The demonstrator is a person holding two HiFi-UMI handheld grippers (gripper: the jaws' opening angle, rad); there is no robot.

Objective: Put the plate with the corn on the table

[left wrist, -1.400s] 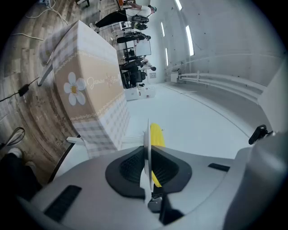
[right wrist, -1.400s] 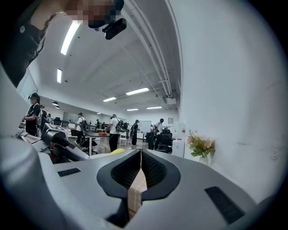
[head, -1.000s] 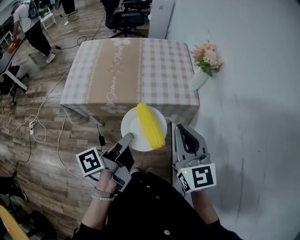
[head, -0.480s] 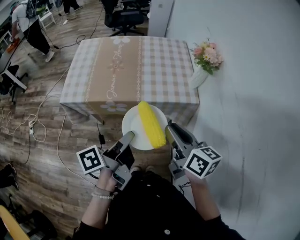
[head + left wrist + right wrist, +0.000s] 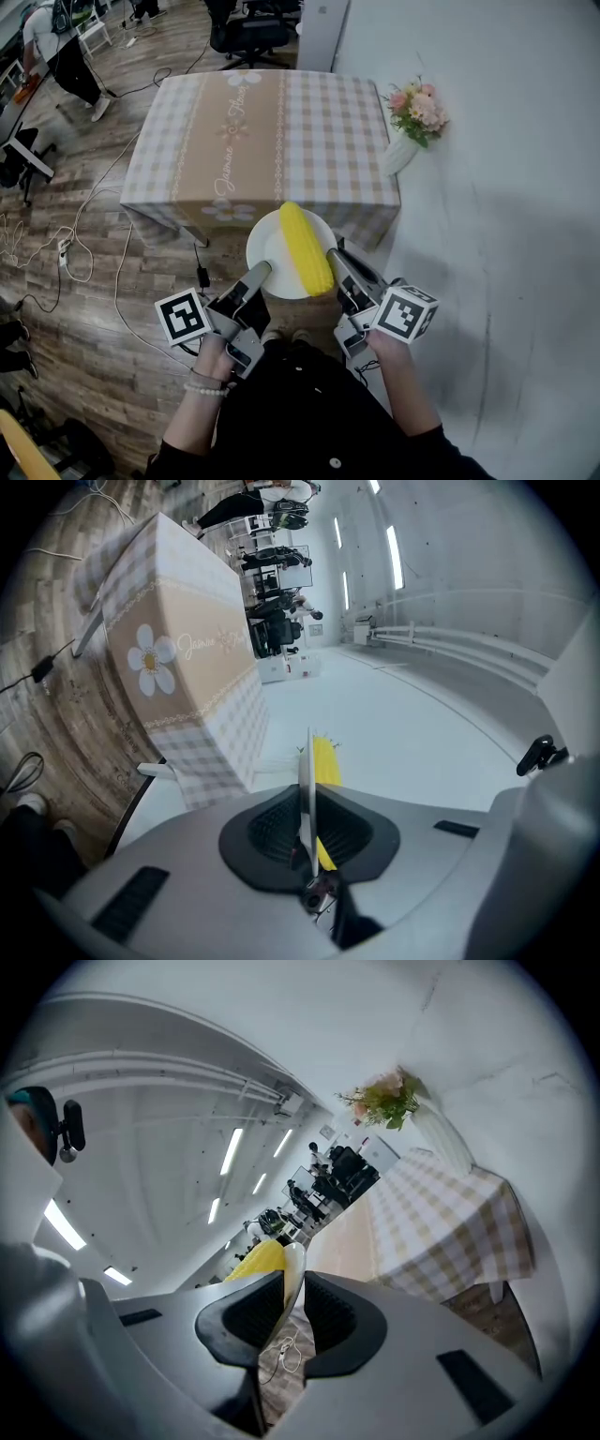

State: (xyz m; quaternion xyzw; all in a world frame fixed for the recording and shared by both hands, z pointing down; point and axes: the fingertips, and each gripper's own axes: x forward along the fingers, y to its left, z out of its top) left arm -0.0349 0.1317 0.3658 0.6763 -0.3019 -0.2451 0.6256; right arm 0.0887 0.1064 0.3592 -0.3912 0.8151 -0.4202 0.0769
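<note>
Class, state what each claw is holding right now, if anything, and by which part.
Both hold the white plate carrying the corn: the left claw grips its near-left rim, the right claw its near-right rim.

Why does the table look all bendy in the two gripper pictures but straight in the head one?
Left gripper view: a wide-angle lens bulges the table and leaves black corners round the picture. Right gripper view: the same bulge tilts and curves the table, again with black corners. Head view: the table edges look nearly straight, the light is even, and the corn looks sharp.
</note>
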